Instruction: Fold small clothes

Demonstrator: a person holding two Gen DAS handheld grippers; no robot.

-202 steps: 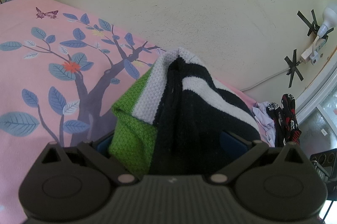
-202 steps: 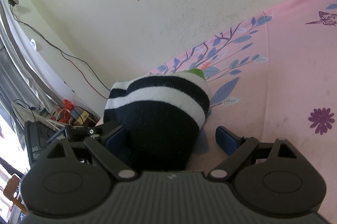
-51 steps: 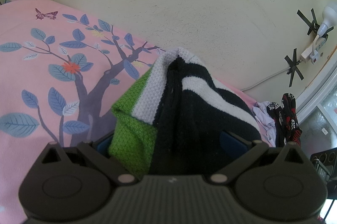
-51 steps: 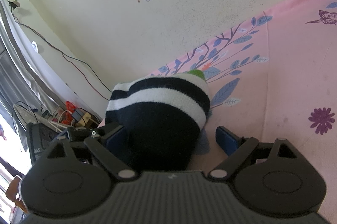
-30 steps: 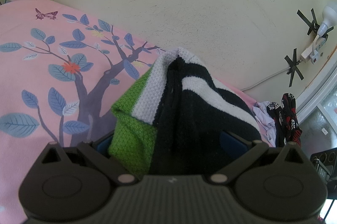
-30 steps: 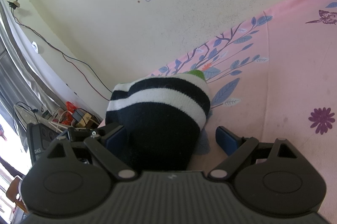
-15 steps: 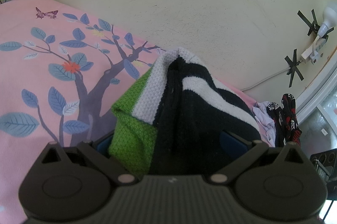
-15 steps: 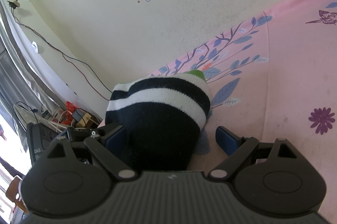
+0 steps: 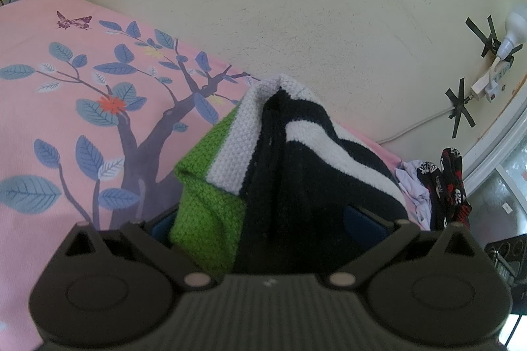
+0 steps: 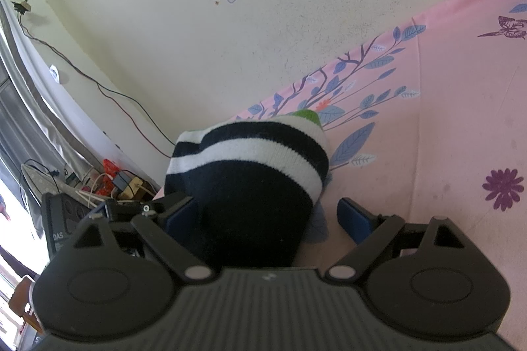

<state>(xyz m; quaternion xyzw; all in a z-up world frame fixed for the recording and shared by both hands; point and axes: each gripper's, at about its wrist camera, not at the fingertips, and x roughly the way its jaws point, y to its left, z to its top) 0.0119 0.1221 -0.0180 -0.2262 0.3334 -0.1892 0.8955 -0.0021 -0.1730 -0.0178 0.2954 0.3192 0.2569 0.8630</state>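
A knitted garment [image 9: 296,173] with black, white and green stripes lies bunched on the pink bedsheet [image 9: 49,127]. My left gripper [image 9: 263,222] is open with the garment filling the gap between its blue pads. The same garment [image 10: 250,173] sits between the fingers of my right gripper [image 10: 266,216], which is open; its right pad [image 10: 354,219] stands apart from the cloth. Neither gripper visibly clamps the cloth.
The sheet [image 10: 444,127] carries a tree and flower print and runs up to a cream wall [image 9: 263,5]. A heap of other clothes [image 9: 434,186] lies at the bed's far right. Cables and a power adapter [image 10: 122,183] lie beside the bed.
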